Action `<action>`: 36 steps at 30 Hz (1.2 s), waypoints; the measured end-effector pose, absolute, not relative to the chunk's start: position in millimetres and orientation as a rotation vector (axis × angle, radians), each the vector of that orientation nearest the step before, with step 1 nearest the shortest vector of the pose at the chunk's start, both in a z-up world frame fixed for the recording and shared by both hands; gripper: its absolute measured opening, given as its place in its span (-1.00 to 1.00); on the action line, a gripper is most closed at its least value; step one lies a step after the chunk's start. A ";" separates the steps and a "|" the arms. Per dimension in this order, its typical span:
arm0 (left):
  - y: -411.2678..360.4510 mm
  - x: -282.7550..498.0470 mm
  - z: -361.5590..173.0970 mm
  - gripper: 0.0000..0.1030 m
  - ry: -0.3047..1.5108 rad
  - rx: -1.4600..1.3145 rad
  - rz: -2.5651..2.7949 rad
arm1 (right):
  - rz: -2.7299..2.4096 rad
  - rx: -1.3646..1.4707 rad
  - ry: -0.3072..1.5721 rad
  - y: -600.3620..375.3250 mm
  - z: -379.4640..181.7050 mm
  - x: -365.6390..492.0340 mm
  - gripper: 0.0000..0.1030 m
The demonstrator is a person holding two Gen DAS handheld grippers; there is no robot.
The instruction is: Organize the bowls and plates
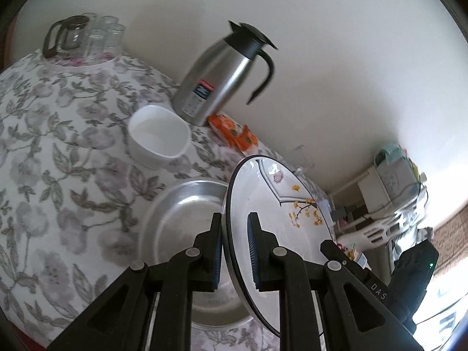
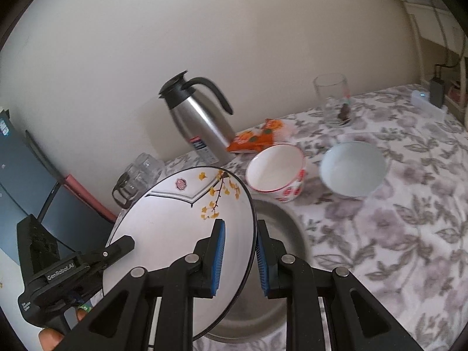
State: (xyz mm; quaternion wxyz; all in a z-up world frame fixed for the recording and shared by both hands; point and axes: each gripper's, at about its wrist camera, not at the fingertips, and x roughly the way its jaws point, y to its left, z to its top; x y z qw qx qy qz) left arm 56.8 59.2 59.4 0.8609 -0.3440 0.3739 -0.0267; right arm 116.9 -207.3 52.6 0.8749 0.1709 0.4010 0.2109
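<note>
Both grippers hold one white plate [image 1: 278, 219] with a dark rim and yellow flowers, tilted on edge above a steel tray [image 1: 181, 216]. My left gripper [image 1: 235, 231] has its jaws on either side of the plate's rim. My right gripper [image 2: 239, 237] grips the opposite rim of the same plate [image 2: 181, 228], over the tray [image 2: 280, 234]. A white bowl [image 1: 159, 136] stands beyond the tray in the left wrist view. A red-patterned bowl [image 2: 276, 171] and a pale blue bowl [image 2: 352, 169] stand on the table in the right wrist view.
A steel thermos jug [image 1: 222, 73] stands by the wall with an orange packet [image 1: 234, 133] beside it. A glass coffee pot and glasses [image 1: 82, 36] sit at the far corner. A drinking glass [image 2: 333, 99] stands at the back. The floral tablecloth [image 2: 409, 234] covers the table.
</note>
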 end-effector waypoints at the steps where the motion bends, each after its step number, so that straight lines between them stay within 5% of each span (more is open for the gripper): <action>1: 63.1 56.0 58.7 -0.67 0.783 -0.728 -0.050 | 0.443 0.350 0.840 -200.7 51.5 118.5 -0.57; 36: 60.9 99.7 -17.8 -0.68 1.019 -0.720 0.012 | 0.324 0.287 1.023 -194.2 -28.1 151.6 -0.57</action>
